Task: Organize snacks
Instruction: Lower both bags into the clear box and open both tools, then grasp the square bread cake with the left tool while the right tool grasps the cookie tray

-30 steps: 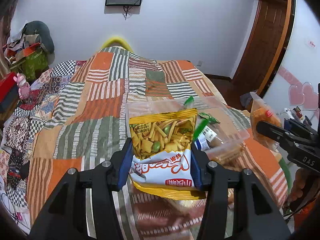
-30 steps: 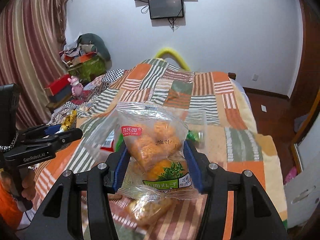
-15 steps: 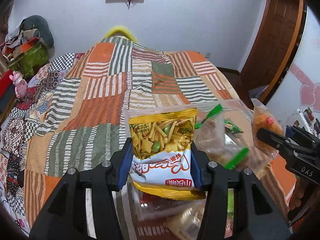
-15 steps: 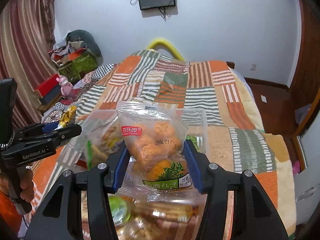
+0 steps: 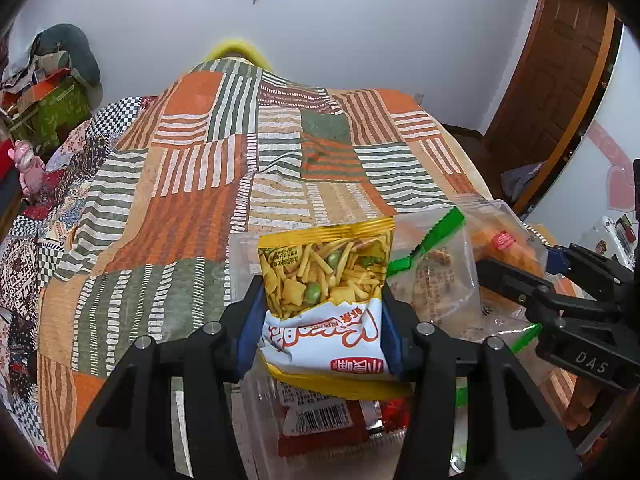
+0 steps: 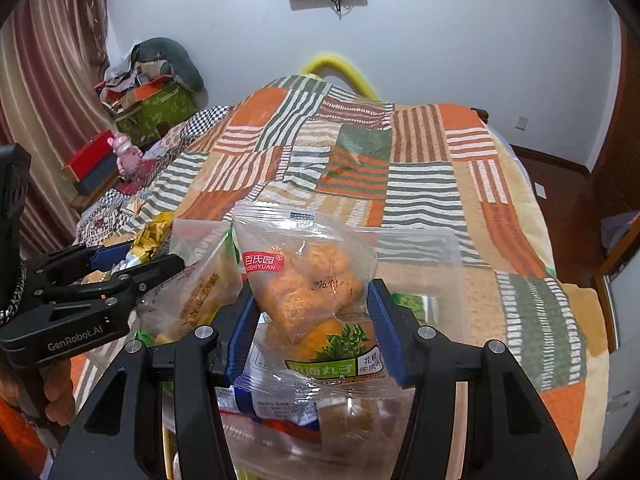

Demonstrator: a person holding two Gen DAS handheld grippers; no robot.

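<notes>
Both packets are up in the air over a clear container [image 6: 448,264] of snacks on the bed [image 5: 192,208]: the left hand-held gripper [image 5: 322,320] clamps a yellow-and-white mixed-snack packet [image 5: 324,304], the right hand-held gripper [image 6: 310,328] a clear packet of orange balls [image 6: 308,284]. This looks like the carry-and-drop step, so next comes lowering each in and letting go. Each packet's long axis runs away from its camera, top seam outermost.

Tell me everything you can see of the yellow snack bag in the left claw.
The yellow snack bag is a glossy plastic pouch, sealed, with a clear window showing yellow sticks, squares and green peas. Its lower part is white with red lettering and a red label, edged in yellow. It appears upside down, pinched on both sides by the left claw and held above a clear container of other packets.
</notes>
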